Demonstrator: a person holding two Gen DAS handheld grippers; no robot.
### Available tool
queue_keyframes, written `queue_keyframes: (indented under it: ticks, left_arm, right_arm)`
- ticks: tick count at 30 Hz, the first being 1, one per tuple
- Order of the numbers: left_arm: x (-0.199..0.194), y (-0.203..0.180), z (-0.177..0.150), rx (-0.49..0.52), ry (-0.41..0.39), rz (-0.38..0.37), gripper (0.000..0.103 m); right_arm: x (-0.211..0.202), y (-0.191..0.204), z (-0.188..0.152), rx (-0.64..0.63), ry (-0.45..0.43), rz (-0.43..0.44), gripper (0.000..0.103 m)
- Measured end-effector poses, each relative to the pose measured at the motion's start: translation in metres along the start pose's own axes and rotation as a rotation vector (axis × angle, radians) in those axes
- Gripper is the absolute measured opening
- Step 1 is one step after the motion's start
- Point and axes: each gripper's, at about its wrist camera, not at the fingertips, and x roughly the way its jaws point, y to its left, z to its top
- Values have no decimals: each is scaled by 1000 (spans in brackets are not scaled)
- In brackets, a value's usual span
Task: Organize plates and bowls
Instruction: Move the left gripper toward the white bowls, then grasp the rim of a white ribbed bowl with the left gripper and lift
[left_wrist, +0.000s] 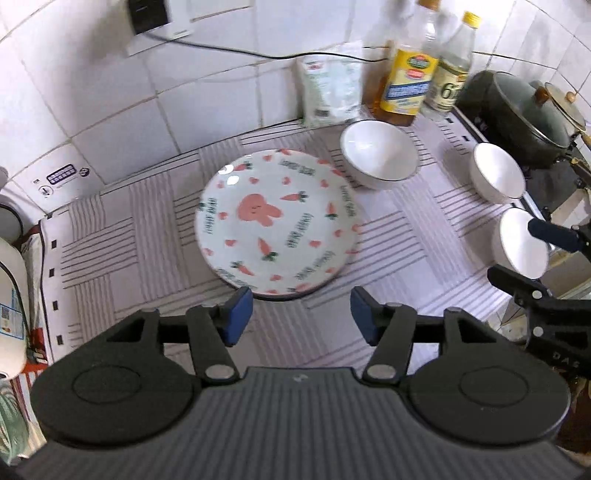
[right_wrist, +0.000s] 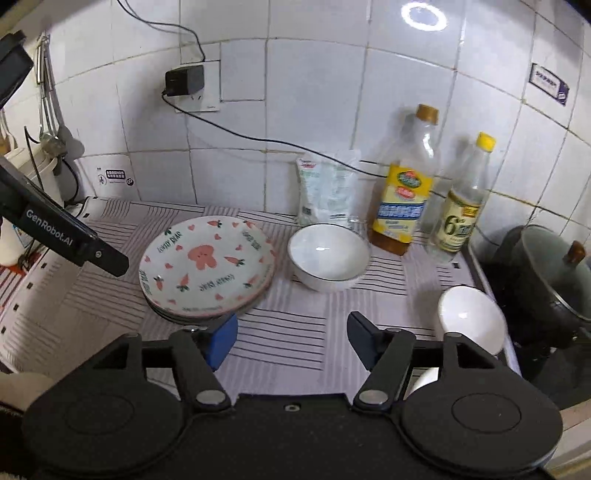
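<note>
Gaping jaws above stacked plates (right_wrist: 207, 269)

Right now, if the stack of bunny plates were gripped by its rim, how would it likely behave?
The plate stack looks like glazed ceramic: probably rigid, heavy and breakable. Its glossy rim may slip, and the upper plates sit slightly offset, so they could slide.

White tiled wall (right_wrist: 314, 92); wall socket (right_wrist: 207, 99) with black adapter (right_wrist: 184, 79); striped counter mat (right_wrist: 288, 332); ring-light reflection (right_wrist: 423, 14).
</note>
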Motion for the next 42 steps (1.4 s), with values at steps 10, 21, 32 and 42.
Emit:
queue_keyframes:
  ticks: [10,21,32,42]
  left_arm:
    - [-4,-80,-3,7,46,36,72]
    - [28,-160,-4,17,84,30,77]
    - [82,-197,3,4,80,61,85]
    - [117,-224,15,-80,53,-56,87]
  right_arm:
    - [-28,-56,-27,-100,27,90,74]
    - [-39,-108,-63,-110,34,71,75]
    - [9,-171,-115,50,44,31,95]
    - [53,-162,-159,-55,63,78,95]
